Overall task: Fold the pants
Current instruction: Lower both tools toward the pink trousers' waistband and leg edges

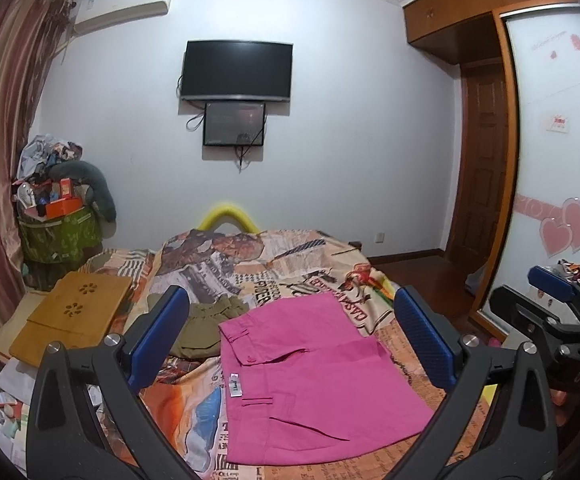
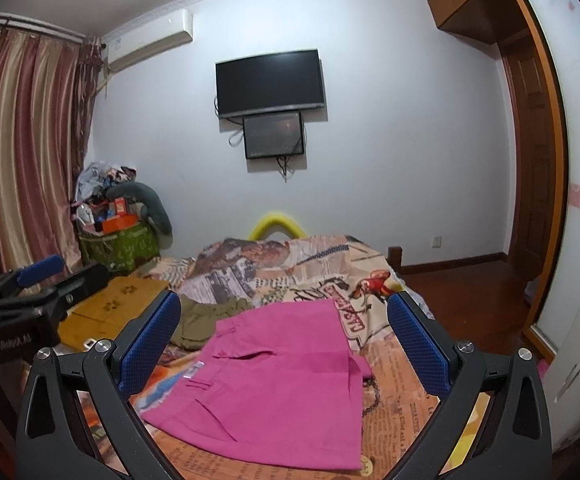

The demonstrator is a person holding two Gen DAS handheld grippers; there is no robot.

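Bright pink cotton pants (image 1: 310, 376), folded flat at lower centre on the printed bedspread (image 1: 274, 264), look soft, light; grip hem corners; left gripper (image 1: 290, 344) and right gripper (image 2: 284, 350) fingers spread, empty.

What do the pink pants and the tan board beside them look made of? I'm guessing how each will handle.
The pink pants look like matte woven cotton twill: crisp flat folds, stitched belt loops, no sheen. The tan board looks like bamboo or light wood with a smooth finish: rigid flat panels with flower-shaped cutouts; grain is too faint to confirm.
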